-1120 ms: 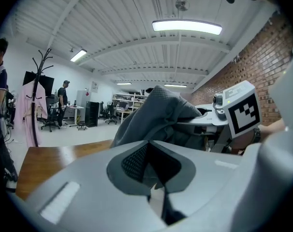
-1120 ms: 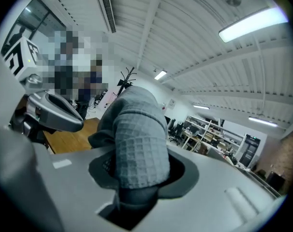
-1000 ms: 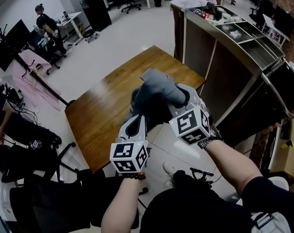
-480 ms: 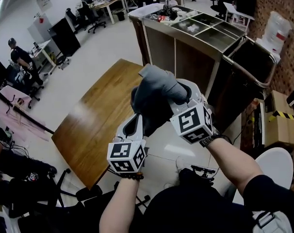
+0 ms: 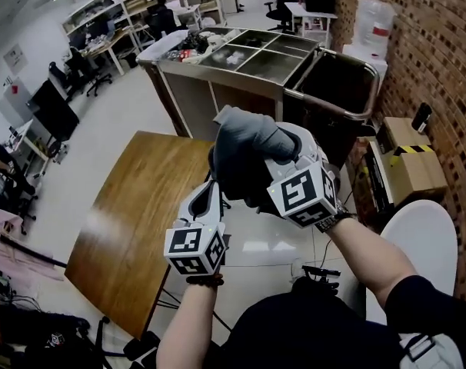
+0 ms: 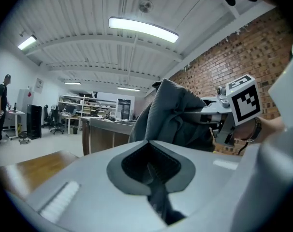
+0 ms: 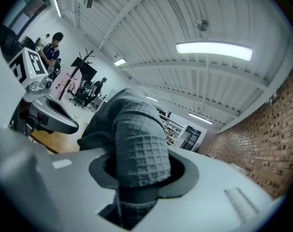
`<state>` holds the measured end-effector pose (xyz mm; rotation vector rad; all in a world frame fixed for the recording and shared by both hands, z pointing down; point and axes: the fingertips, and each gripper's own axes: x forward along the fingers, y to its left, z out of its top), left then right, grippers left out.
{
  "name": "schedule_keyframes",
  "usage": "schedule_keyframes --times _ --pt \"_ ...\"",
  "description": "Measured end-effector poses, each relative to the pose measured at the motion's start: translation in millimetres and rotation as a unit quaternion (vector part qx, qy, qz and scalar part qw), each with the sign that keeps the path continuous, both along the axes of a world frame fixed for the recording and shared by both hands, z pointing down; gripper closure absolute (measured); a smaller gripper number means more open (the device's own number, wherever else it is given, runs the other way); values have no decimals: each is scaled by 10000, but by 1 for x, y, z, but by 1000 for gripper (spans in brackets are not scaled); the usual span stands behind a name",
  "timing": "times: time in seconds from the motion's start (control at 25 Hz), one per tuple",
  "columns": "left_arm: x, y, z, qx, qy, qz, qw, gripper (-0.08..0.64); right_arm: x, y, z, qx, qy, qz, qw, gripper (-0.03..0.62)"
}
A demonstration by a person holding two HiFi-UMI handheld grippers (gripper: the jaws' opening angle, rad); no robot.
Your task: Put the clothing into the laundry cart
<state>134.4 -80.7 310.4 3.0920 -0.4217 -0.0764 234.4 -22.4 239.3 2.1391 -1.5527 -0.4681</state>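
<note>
A bundled grey waffle-knit garment [image 5: 247, 154] hangs in the air between both grippers, over the floor beside the wooden table [image 5: 133, 214]. My left gripper [image 5: 216, 189] is shut on a dark fold of it; in the left gripper view the cloth [image 6: 171, 114] bulges just past the closed jaws. My right gripper [image 5: 285, 151] is shut on the garment's upper part, and the right gripper view shows the fabric [image 7: 137, 146] pinched between its jaws. The laundry cart [image 5: 337, 83], a dark bin in a metal frame, stands ahead and slightly right, by the brick wall.
A tan cabinet with open top compartments [image 5: 241, 52] adjoins the cart's left side. A cardboard box [image 5: 410, 164] and a white round seat [image 5: 421, 241] stand to the right. A water bottle [image 5: 371, 20] is behind the cart. People sit at desks far left.
The view has swung to the right: the table slid left and the laundry cart came in ahead. Both grippers still hold the garment the same way.
</note>
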Motion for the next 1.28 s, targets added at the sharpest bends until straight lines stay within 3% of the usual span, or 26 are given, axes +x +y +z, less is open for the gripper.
schedule_keyframes --times 0.16,0.44,0.68,1.28 --pt "-12 -11 -26 -50 106 434 9990 557 -17 -1 -40 53 146 461 9988 439" --pt "59 31 -38 16 115 916 9957 557 52 52 -64 138 156 1010 9947 439" --pt "112 55 -53 148 123 1221 9923 557 100 72 -77 194 129 1207 9924 439" --pt "227 57 -40 166 -3 1354 9906 557 228 63 -88 330 36 1317 9907 438"
